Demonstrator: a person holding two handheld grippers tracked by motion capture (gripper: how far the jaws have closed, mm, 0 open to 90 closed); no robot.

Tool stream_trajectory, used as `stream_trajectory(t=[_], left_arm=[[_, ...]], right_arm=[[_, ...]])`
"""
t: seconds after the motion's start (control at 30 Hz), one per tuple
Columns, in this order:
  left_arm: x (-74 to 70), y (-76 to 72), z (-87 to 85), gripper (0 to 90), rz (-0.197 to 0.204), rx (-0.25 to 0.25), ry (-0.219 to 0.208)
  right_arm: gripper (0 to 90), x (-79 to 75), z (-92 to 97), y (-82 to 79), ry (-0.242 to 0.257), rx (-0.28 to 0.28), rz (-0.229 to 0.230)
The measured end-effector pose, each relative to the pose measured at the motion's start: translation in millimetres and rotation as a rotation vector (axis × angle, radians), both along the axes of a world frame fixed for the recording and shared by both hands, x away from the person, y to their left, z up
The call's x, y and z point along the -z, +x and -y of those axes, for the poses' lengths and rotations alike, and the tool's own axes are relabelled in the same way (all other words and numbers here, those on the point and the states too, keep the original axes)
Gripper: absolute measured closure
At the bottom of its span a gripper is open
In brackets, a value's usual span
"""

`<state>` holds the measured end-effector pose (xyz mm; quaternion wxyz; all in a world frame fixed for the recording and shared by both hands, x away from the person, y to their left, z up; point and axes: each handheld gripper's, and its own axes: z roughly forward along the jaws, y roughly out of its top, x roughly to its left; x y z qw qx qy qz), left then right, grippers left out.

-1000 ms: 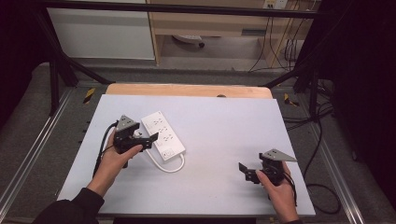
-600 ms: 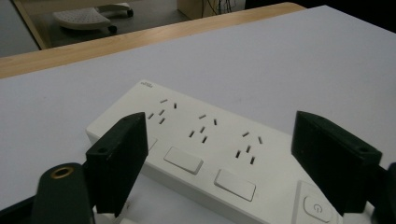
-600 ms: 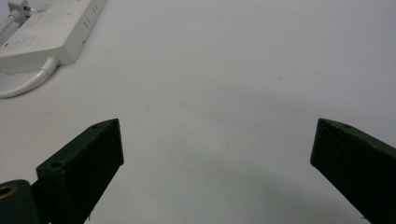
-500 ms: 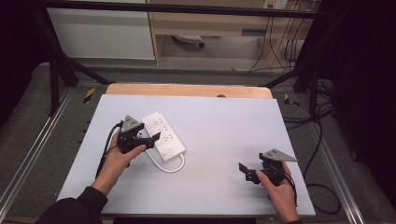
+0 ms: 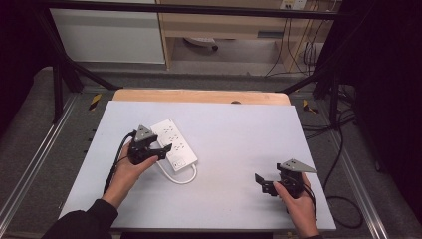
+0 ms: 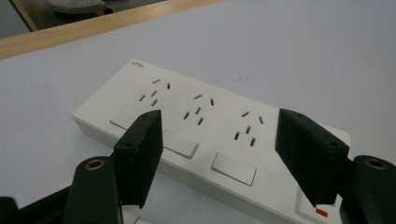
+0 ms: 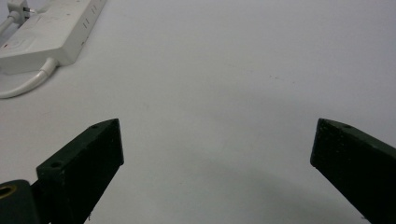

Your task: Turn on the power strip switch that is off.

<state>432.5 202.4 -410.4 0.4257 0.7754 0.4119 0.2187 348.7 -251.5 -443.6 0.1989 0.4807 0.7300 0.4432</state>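
The left tongs (image 6: 217, 154) hang spread over the near edge of a white power strip (image 5: 173, 144) lying left of centre on the grey bench (image 5: 239, 134), its cord (image 5: 179, 177) looping beside it, while the right tongs (image 5: 263, 183), also spread, sit well apart near the front right.

— What lies just ahead of the left gripper (image 5: 163, 152)?
— A white power strip (image 5: 174, 142), flat on the pale table (image 5: 239, 149); its cord (image 5: 175, 179) loops nearby.
— And from the right gripper (image 5: 263, 184)?
— Well apart, leftward.
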Motion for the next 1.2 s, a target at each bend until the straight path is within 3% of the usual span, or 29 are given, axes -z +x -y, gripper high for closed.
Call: stream_trajectory(t=[0.37,0.53,0.77,0.93,1.2], left_arm=[[2.9,1.7,4.8,36.3,-0.016,0.001,0.012],[3.8,0.5,7.3,45.7,-0.003,0.013,0.018],[4.8,1.6,8.4,67.0,0.009,0.004,0.002],[6.8,3.6,8.7,73.5,0.001,0.001,-0.013],[8.2,6.8,8.0,83.8,-0.017,-0.009,-0.070]], right_arm=[[3.0,-0.1,0.3,-0.1,0.003,0.000,-0.001],[3.0,-0.1,0.6,-0.1,0.004,0.001,-0.001],[3.0,-0.1,0.6,-0.3,0.001,0.001,0.001],[3.0,0.0,0.2,-0.3,-0.001,0.000,0.003],[3.0,0.0,0.5,-0.7,-0.006,0.000,0.005]])
